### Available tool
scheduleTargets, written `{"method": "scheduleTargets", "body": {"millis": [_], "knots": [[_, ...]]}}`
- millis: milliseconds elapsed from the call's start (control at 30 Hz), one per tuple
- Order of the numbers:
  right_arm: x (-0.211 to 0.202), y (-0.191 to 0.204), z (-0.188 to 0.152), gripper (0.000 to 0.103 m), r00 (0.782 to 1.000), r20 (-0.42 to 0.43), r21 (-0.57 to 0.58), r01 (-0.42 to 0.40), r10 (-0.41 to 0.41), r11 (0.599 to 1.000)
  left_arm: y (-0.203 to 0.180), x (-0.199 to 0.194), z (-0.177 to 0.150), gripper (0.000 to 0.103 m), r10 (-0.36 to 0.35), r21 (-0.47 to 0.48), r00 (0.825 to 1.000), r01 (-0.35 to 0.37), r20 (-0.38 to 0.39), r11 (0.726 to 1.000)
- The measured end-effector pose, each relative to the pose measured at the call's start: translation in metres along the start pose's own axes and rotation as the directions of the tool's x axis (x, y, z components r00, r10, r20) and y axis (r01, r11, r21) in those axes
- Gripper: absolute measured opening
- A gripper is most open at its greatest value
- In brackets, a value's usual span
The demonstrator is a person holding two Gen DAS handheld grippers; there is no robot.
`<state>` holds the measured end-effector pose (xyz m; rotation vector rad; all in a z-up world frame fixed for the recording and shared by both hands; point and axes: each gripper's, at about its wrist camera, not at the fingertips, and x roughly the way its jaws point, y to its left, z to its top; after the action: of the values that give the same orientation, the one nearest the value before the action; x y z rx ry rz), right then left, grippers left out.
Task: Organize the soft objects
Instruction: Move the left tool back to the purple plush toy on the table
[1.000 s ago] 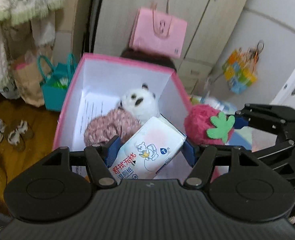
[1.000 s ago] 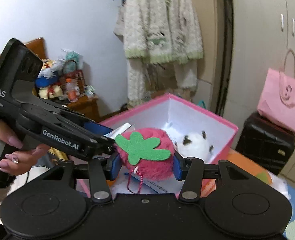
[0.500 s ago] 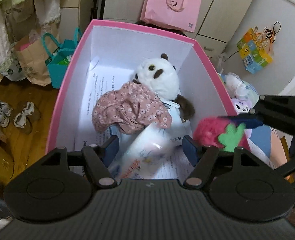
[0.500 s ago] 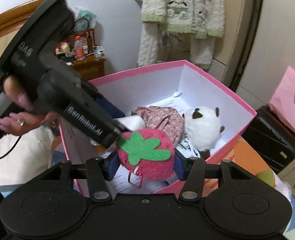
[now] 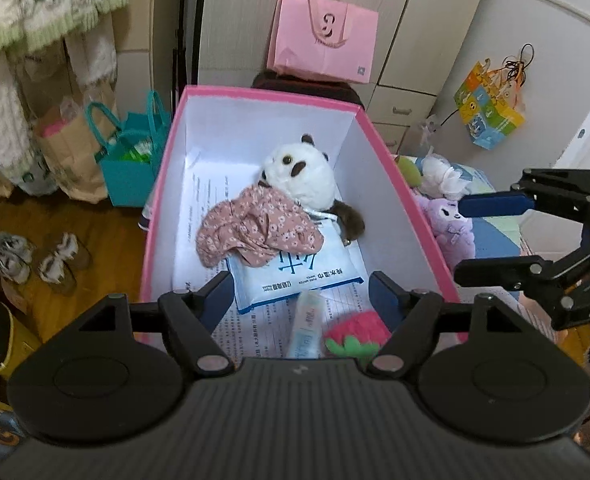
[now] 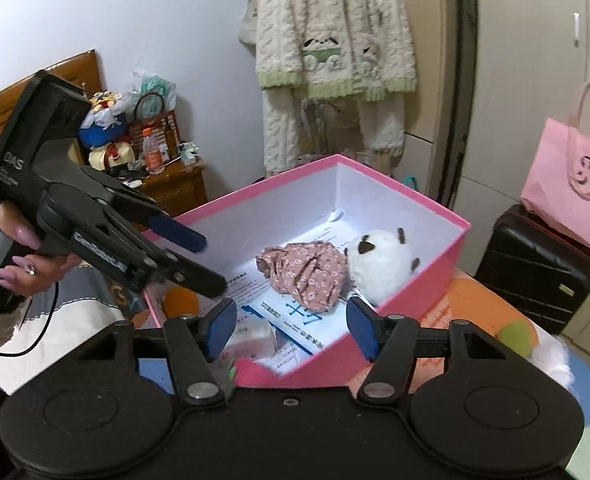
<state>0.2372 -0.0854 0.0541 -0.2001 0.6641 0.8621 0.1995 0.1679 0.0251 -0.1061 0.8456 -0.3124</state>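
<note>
The pink box (image 5: 271,94) (image 6: 419,204) holds a white panda plush (image 5: 299,180) (image 6: 379,260), a pink floral cloth (image 5: 255,228) (image 6: 303,268) and a blue wipes pack (image 5: 295,280) (image 6: 295,312). A pink tissue pack (image 5: 307,328) (image 6: 255,338) and the red strawberry plush (image 5: 355,334) (image 6: 251,372) lie at the box's near end. My left gripper (image 5: 301,298) hovers over them, jaws opening, nothing between the pads. My right gripper (image 6: 291,330) (image 5: 491,236) is beside the box, jaws opening and empty.
A purple plush (image 5: 451,220) and a white plush (image 5: 439,172) lie right of the box. A pink paper bag (image 5: 323,44) (image 6: 571,196) sits on a dark suitcase (image 6: 535,268). A teal bag (image 5: 127,164) and shoes (image 5: 35,256) are on the wooden floor at the left.
The left gripper let go of the tissue pack and the right gripper let go of the strawberry plush; both now lie in the box. Both grippers opened and drew back.
</note>
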Motion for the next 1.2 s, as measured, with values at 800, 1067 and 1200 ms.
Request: {"method": "scheduleTargets", "body": {"millis": [800,1067,1200], "knots": [[-0.101,-0.005,-0.085,0.068,0.971,0.017,0.037,0.239,-0.240,0.970,-0.125,-0.035,-0.014,0.076,-0.177,0.254,0.981,0.191,-0.075,0.948],[-0.110,-0.022,-0.101,0.071,0.957,0.044,0.027,0.286,-0.287,0.958,-0.168,-0.005,0.000,0.078,-0.218,0.289,0.971,0.239,-0.101,0.927],[-0.097,-0.034,-0.113,0.073,0.943,0.051,0.038,0.327,-0.329,0.944,-0.178,0.012,0.004,0.081,-0.240,0.279,0.969,0.246,-0.059,0.928]]}}
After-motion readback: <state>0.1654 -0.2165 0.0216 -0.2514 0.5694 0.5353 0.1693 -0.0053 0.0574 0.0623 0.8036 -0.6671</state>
